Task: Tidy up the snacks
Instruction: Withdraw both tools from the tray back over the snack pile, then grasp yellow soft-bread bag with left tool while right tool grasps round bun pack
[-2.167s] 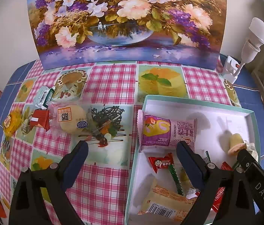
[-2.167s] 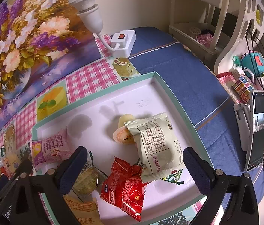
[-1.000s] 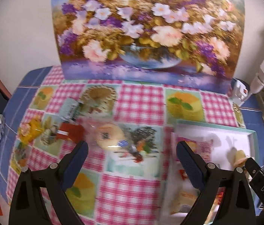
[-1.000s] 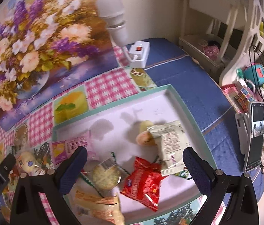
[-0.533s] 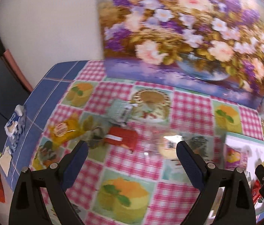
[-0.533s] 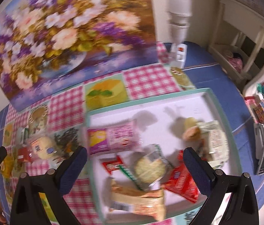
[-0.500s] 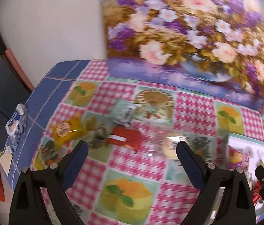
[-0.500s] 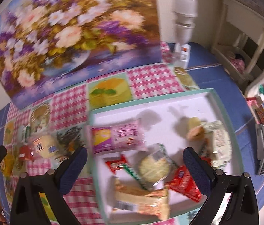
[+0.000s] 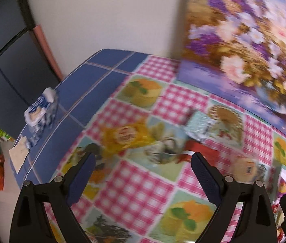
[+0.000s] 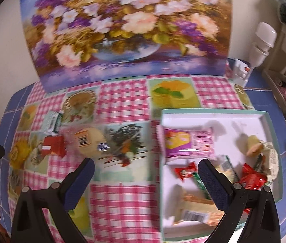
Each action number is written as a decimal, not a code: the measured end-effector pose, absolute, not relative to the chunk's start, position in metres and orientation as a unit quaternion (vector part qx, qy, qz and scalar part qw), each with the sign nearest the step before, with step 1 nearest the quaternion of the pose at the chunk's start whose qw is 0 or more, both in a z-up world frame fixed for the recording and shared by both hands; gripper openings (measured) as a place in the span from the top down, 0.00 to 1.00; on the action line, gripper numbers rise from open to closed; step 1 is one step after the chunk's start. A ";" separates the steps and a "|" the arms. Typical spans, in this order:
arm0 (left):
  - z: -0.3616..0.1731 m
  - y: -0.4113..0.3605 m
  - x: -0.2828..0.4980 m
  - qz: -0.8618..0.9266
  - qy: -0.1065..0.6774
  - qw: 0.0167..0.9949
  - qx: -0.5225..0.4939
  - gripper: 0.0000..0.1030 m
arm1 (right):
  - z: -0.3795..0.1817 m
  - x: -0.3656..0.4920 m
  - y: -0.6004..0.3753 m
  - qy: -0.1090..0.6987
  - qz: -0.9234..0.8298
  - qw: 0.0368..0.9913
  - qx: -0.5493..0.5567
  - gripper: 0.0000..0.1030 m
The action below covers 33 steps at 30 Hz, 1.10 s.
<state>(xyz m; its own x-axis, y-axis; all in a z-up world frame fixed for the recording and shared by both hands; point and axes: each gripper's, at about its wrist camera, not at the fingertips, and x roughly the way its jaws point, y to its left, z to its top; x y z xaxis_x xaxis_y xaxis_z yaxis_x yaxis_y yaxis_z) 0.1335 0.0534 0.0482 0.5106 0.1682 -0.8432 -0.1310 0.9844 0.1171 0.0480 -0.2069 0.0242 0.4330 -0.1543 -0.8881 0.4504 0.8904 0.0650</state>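
Observation:
Loose snacks lie on the checked tablecloth: a yellow packet (image 9: 125, 136), a pale green packet (image 9: 200, 125), a red packet (image 9: 200, 154) and a round bun in clear wrap (image 10: 88, 140). My left gripper (image 9: 143, 168) is open and empty above the cloth, just in front of the yellow and red packets. My right gripper (image 10: 146, 171) is open and empty, above the cloth beside the white tray's left rim (image 10: 160, 182). The tray holds a pink packet (image 10: 187, 142), red packets (image 10: 251, 177) and several other snacks.
A flower painting (image 10: 126, 26) stands along the back wall. A white bulb lamp (image 10: 261, 42) stands at the back right. A blue-and-white pack (image 9: 40, 105) lies near the table's left edge. Clutter sits beyond the right edge.
Both grippers have swung left. The left view now faces the loose snacks and the table's left edge. The right view has moved off the tray's centre to its left rim.

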 end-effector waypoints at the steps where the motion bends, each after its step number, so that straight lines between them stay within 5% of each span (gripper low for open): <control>1: 0.047 0.061 0.135 0.094 0.488 0.868 0.016 0.08 | 0.024 0.049 -0.204 0.501 -0.179 0.834 0.147 0.00; 33: -0.016 0.160 0.190 0.058 0.537 0.835 -0.109 0.08 | -0.015 0.105 -0.163 0.507 -0.108 0.839 0.164 0.00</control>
<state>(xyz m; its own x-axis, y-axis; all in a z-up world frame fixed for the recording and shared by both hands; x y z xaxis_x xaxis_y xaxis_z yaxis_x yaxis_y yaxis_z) 0.1900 0.1601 -0.0162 0.4165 -0.0191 -0.9089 -0.2140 0.9696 -0.1184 0.1051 -0.1632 -0.0152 0.4634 -0.0145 -0.8860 0.3475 0.9227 0.1667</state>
